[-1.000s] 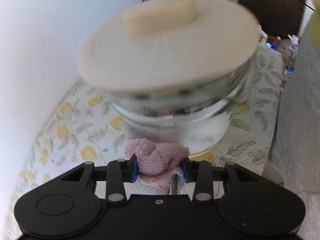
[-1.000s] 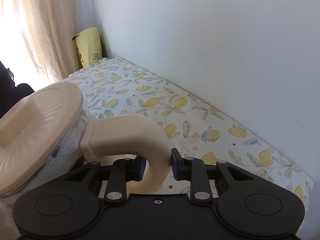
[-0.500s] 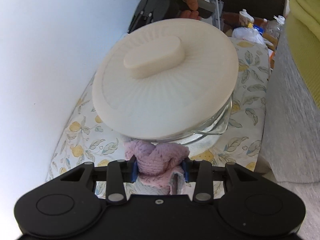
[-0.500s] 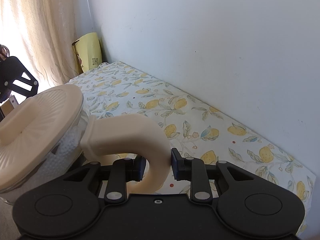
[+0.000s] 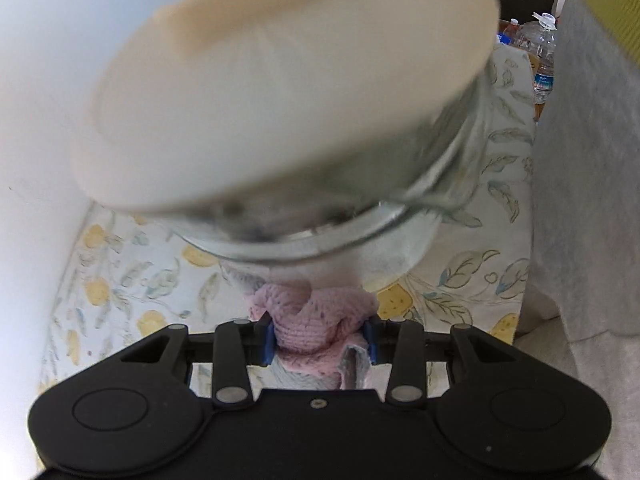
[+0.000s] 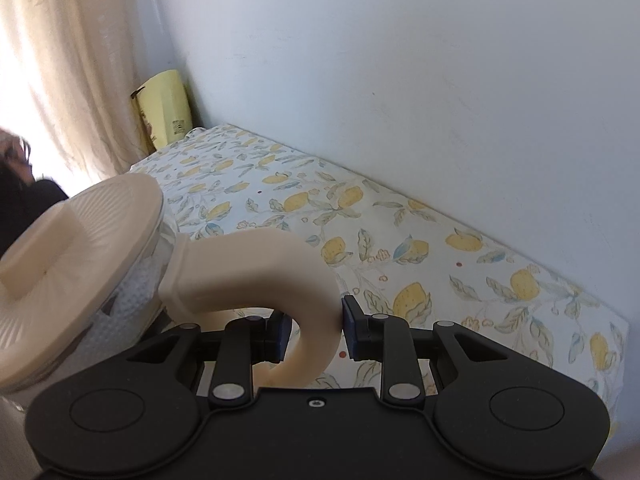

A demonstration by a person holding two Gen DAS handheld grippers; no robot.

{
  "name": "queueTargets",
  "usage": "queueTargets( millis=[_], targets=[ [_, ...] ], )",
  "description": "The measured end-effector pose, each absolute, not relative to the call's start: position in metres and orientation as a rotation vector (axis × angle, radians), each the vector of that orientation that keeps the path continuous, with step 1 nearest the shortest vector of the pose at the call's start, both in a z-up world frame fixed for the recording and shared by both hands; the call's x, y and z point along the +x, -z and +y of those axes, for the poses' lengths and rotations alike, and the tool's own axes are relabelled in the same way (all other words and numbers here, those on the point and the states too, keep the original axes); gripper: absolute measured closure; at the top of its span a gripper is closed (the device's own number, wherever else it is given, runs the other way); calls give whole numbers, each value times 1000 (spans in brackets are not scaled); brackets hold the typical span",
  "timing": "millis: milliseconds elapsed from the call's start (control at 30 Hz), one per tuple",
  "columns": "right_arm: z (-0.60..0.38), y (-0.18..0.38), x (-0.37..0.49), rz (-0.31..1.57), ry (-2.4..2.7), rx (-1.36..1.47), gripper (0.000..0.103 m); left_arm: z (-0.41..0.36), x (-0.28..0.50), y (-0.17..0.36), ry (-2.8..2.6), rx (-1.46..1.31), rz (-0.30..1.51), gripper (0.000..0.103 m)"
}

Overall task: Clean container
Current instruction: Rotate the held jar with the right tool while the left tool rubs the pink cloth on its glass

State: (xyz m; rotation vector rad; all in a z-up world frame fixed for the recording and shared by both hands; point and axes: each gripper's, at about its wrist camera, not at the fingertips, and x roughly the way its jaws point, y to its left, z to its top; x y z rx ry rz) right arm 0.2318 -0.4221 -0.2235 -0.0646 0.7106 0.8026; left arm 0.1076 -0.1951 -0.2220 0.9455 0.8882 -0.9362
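Note:
A glass container (image 5: pixel 404 216) with a cream lid (image 5: pixel 280 80) fills the left wrist view, blurred and tilted. My left gripper (image 5: pixel 318 338) is shut on a pink knitted cloth (image 5: pixel 316 324) that presses against the glass underside. In the right wrist view my right gripper (image 6: pixel 314 330) is shut on the container's curved cream handle (image 6: pixel 272 268). The lid (image 6: pixel 76 256) and the glass wall (image 6: pixel 132 292) show at the left there. The container is held above the lemon-print tabletop (image 6: pixel 400 232).
A white wall (image 6: pixel 400 80) runs along the table's far side. A yellow bag (image 6: pixel 166 110) and a curtain (image 6: pixel 60 60) stand at the far corner. Plastic bottles (image 5: pixel 540 52) and a grey fabric surface (image 5: pixel 588 160) lie beyond the table's edge.
The container has swung closer to the left camera and tilted more, now blurred with motion. The pink cloth stays against its underside. The right gripper keeps its hold on the handle.

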Motion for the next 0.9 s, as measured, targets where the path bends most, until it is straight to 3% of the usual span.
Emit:
queueTargets(
  millis=[300,900],
  targets=[
    [-425,230,229,718,-735,57,70,-187,109,237,894,857,892,64],
    [-419,248,258,570,-1074,-112,63,-190,94,205,825,848,957,64]
  ],
)
